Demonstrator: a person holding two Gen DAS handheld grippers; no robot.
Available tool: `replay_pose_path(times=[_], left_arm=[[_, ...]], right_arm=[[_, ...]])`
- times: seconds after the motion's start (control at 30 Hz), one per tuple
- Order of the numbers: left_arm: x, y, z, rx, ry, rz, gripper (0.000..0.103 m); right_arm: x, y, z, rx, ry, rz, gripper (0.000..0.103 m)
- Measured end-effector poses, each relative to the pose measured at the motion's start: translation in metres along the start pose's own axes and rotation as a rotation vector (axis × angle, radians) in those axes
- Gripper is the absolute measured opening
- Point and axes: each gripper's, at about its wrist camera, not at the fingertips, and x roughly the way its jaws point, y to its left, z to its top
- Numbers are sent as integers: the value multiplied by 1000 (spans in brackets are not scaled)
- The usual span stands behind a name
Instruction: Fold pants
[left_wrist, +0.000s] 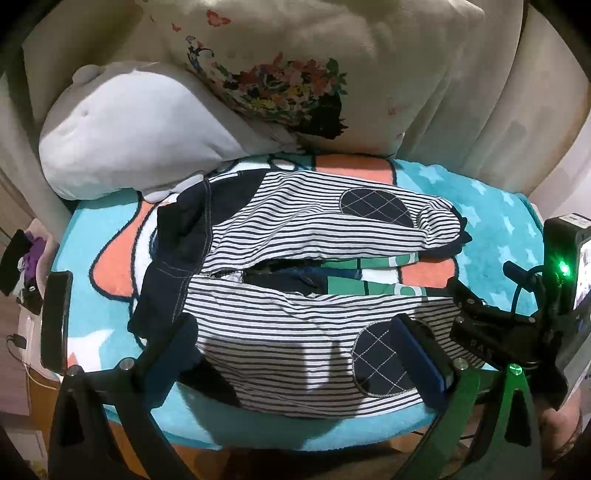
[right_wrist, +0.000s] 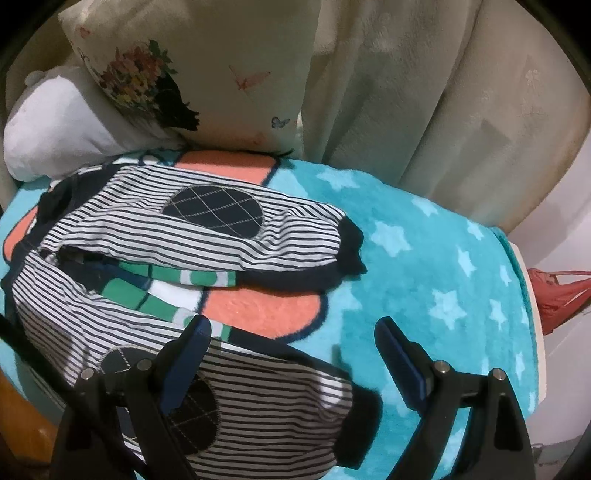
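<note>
The striped pants (left_wrist: 295, 266) lie spread on a teal star blanket (left_wrist: 491, 206), navy waistband to the left, two legs running right, each with a navy quilted knee patch. My left gripper (left_wrist: 295, 332) is open above the near leg, close to the waistband. My right gripper (right_wrist: 291, 332) is open over the near leg's cuff end (right_wrist: 280, 402); it also shows in the left wrist view (left_wrist: 480, 325). The pants show in the right wrist view too (right_wrist: 207, 236). Neither gripper holds cloth.
A white plush toy (left_wrist: 133, 133) and a flowered cushion (left_wrist: 295, 66) lie behind the pants. Cream curtain (right_wrist: 443, 92) hangs at the back right. A red item (right_wrist: 554, 295) lies off the right edge. A wooden edge (right_wrist: 22, 417) shows below left.
</note>
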Motion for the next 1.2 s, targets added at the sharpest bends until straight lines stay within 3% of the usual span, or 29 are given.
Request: replay_pose_path(times=[0.9, 1.2], left_arm=[[2, -7, -4, -8, 2, -10, 103], [6, -9, -6, 11, 25, 24, 103]], right_arm=[[13, -5, -7, -2, 57, -2, 93], [18, 2, -6, -14, 63, 6, 93]])
